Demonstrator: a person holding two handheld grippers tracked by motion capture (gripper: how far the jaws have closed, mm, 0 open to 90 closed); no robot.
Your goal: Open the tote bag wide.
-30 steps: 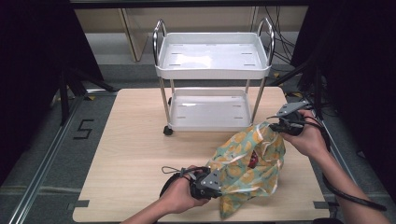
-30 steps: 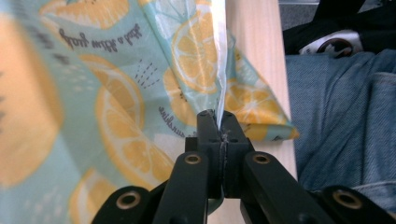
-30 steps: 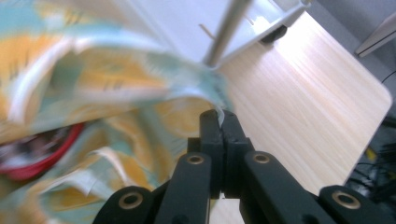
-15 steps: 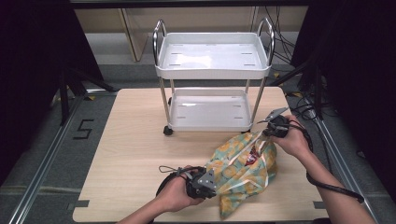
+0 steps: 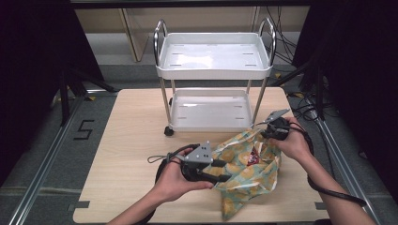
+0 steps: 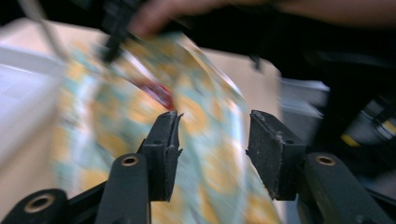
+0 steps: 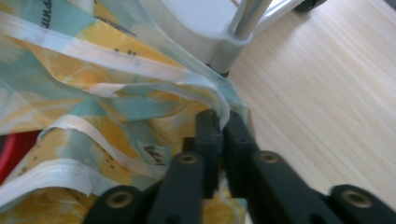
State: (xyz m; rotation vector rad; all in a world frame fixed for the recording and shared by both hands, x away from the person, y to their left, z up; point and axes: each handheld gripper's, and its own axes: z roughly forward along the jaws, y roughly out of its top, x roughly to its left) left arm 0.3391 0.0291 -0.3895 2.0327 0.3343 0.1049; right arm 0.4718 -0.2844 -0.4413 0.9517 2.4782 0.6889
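A bag [image 5: 246, 171] of thin, glossy plastic lies crumpled on the desk [image 5: 126, 140], toward its near right part, just in front of the cart [image 5: 213, 70]. The film is printed with yellow-orange rounds on pale teal and white, and it creases into soft, sharp-edged folds. Its mouth gapes, and something red [image 5: 254, 154] shows inside; what it is cannot be told.

The right claw [image 5: 266, 133] pinches the bag's far upper rim. In the right gripper view its two black, matt jaws stand almost together with a white-edged fold of the film [image 7: 219, 100] pressed between them.

The left claw [image 5: 220, 171] sits at the bag's near left side, held level in a hand [image 5: 176, 180], with a grey three-cornered plate [image 5: 201, 152] on top. Its jaws have just been opening: in the left gripper view the two blocky, rubbery pads [image 6: 163, 154] stand half apart, the bag's patterned film [image 6: 205, 140] lying blurred beyond and between them, and neither pad presses on it.

The desk is a pale wood-grain board with rounded corners. The cart is white moulded plastic, two shallow trays with rounded rims on slim chrome posts, with looped chrome handles at the top and a small black castor [image 5: 167, 131] resting on the desk.
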